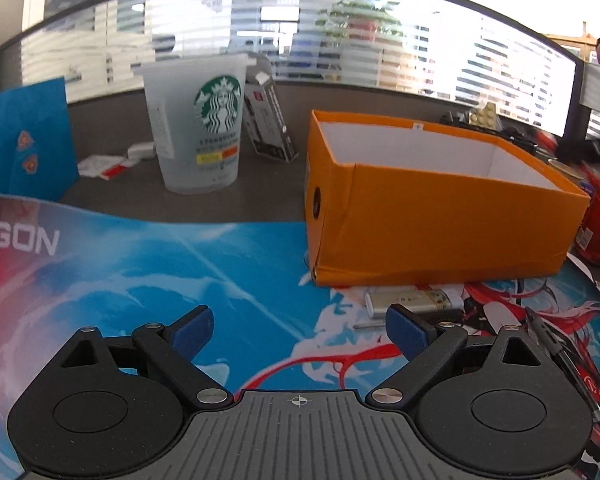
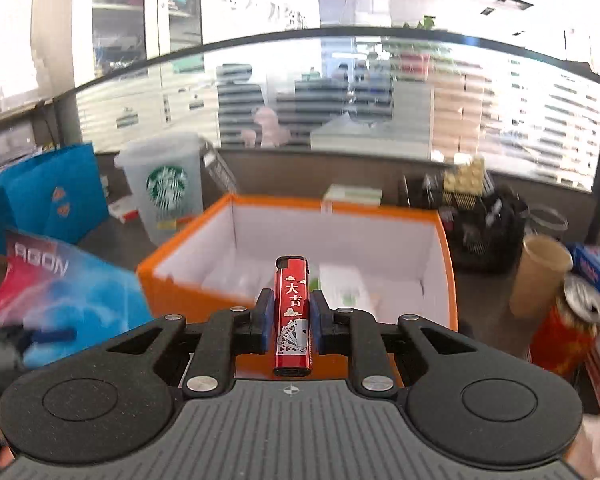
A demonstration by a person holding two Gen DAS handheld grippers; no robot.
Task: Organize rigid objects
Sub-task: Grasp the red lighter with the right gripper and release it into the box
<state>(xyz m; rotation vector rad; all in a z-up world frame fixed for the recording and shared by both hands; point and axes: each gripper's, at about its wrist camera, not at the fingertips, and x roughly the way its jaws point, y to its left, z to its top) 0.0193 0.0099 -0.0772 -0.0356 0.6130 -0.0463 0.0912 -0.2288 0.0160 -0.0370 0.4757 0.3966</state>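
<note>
An open-plan office: a grey desk [image 1: 148, 196] backed by a striped frosted-glass partition [image 2: 340, 92], seated colleagues blurred beyond it, white storage cabinets [image 2: 148, 12] far left

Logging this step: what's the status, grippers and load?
Right gripper shut on red lighter, over orange box. Left gripper open, empty, above mat. Nothing blocking the box.
</note>
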